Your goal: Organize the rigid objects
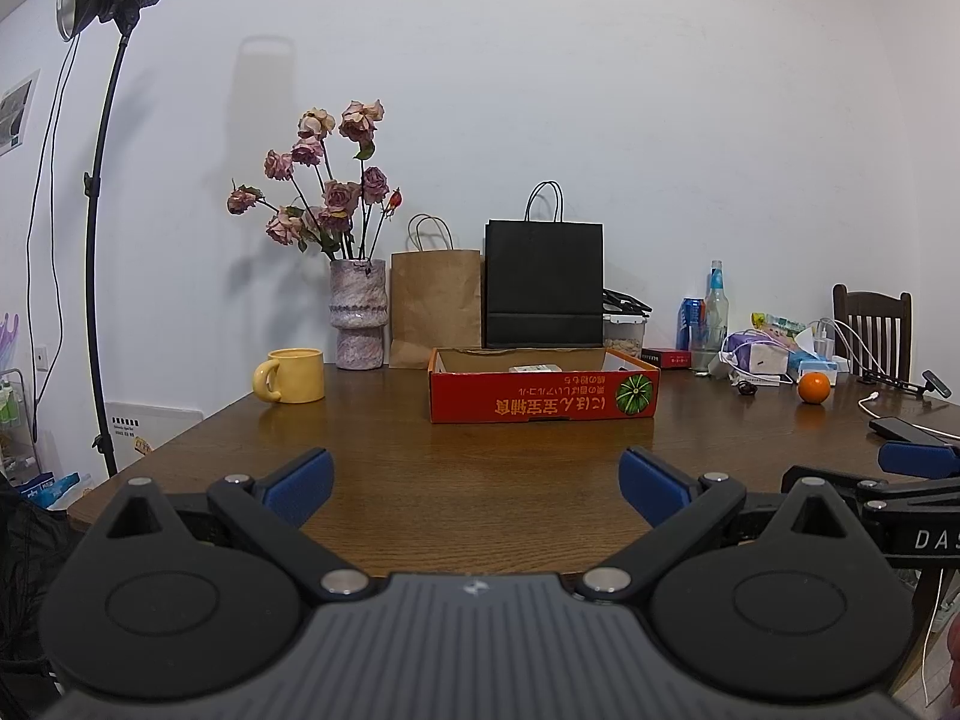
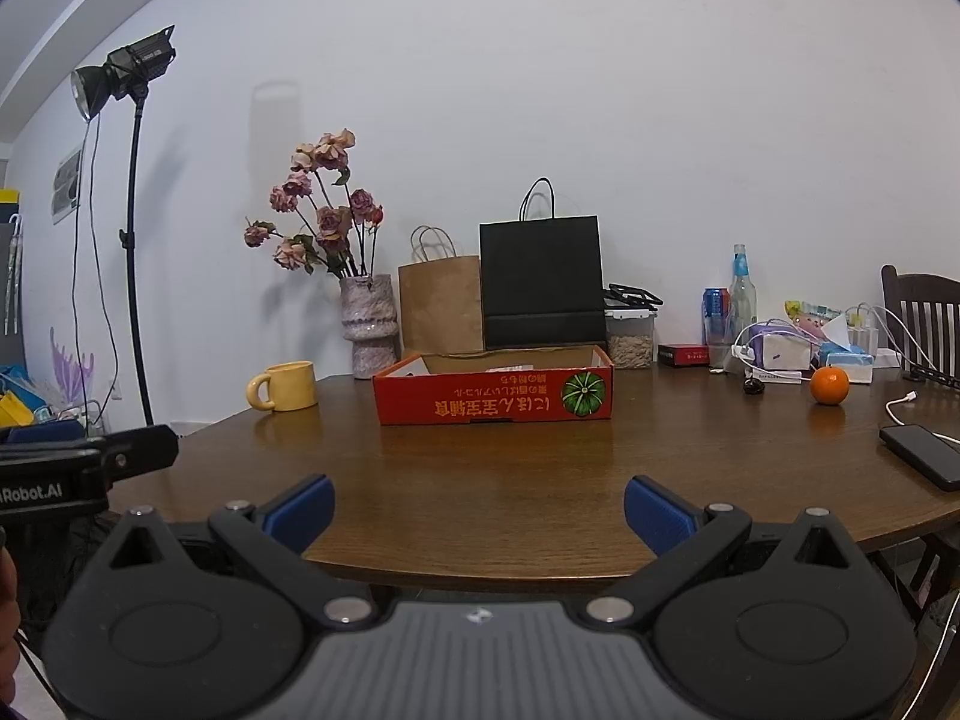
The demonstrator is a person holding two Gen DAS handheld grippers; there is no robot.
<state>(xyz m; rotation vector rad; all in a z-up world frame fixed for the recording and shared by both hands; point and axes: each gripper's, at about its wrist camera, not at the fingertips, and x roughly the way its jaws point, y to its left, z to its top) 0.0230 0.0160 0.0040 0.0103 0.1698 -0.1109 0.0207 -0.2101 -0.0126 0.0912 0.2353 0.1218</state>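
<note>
1. Left wrist view had the left gripper hovering low over the near edge of the desk, its blue fingers spread wide, nothing between them.
2. Right wrist view showed the same story: right gripper spread wide, empty, poised just past the desk's near rim.
3. Dead ahead of both sets of fingers sat the red cardboard tray, well apart from them, its long axis running crosswise to the fingers.
4. For the left fingers the tray lay ahead and a touch right; for the right fingers it lay ahead and slightly left. Neither side looked clearly nearer.
5. Loose rigid things ringed it: a yellow mug ahead-left of the left fingers, an orange ahead-right of the right fingers, a dark phone closer in on that same right side.
6. My call: nothing was gripped yet, sorting hadn't started. The mug favoured the left side, the orange and phone the right, with the tray the likely drop spot.
7. Something pale lay inside the tray; too hidden to name.
</note>
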